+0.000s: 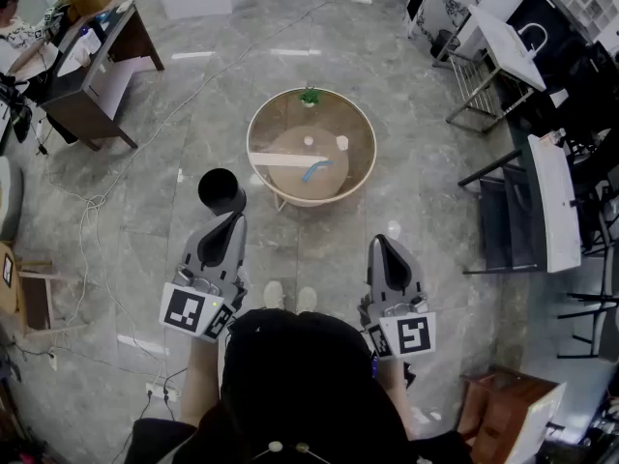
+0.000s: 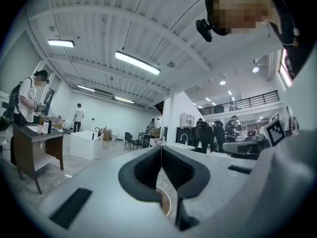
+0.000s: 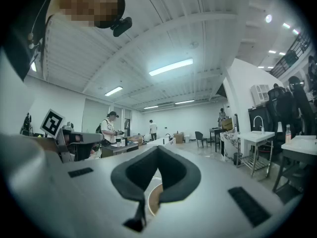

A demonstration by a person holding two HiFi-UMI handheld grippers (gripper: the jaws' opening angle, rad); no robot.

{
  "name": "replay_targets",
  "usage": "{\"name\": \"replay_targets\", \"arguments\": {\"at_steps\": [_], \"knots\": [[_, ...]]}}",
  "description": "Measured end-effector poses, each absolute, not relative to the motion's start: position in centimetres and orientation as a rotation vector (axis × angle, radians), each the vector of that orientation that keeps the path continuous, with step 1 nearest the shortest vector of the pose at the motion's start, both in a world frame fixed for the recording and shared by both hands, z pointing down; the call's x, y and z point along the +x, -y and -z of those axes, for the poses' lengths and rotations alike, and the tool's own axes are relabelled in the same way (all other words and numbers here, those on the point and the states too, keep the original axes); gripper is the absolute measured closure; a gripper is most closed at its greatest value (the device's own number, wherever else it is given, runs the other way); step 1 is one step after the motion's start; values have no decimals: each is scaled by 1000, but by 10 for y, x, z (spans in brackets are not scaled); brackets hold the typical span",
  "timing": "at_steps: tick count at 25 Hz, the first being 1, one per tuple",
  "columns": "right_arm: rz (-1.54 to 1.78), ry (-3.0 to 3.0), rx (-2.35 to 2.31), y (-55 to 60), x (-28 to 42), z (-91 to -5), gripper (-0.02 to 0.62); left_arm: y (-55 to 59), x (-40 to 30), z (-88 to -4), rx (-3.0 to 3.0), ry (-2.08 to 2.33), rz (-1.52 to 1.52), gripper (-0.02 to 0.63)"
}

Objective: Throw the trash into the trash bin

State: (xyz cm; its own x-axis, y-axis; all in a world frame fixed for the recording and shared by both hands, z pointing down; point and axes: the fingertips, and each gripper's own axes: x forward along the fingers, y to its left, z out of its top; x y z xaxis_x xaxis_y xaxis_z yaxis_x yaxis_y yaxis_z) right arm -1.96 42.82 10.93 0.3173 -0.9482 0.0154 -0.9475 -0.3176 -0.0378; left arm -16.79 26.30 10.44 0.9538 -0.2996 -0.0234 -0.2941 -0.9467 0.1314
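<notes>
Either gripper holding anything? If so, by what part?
Nothing is held. The left gripper and right gripper both have jaws shut together with nothing between them. Both are short of the table.

Tiny white thing (image 1: 341,143) on table (image 1: 280,119): unidentifiable

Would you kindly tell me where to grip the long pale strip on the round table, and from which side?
Probably left of its middle, from above, jaws across its narrow width. The strip lies flat and runs sideways across the table; its right end meets a blue scrap, so the left half is freer. Thickness is too small to judge.
</notes>
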Motion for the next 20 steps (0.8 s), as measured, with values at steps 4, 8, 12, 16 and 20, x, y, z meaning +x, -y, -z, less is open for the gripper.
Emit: {"name": "replay_targets", "arguments": {"at_steps": [4, 8, 12, 16, 20], "knots": [[56, -1814, -2535, -430, -18, -108, 594, -264, -167, -104, 2977, 453, 68, 598], [62, -1813, -2540, -430, -18, -109, 594, -263, -168, -104, 2974, 454, 64, 598], [63, -1815, -2537, -430, -21, -110, 594, -263, -170, -105, 2973, 452, 62, 598], [62, -1816, -2536, -433, -21, -111, 594, -267, -169, -105, 2975, 447, 61, 598], [60, -1811, -2538, -432, -20, -110, 595, -266, -169, -103, 2978, 446, 63, 598]]}}
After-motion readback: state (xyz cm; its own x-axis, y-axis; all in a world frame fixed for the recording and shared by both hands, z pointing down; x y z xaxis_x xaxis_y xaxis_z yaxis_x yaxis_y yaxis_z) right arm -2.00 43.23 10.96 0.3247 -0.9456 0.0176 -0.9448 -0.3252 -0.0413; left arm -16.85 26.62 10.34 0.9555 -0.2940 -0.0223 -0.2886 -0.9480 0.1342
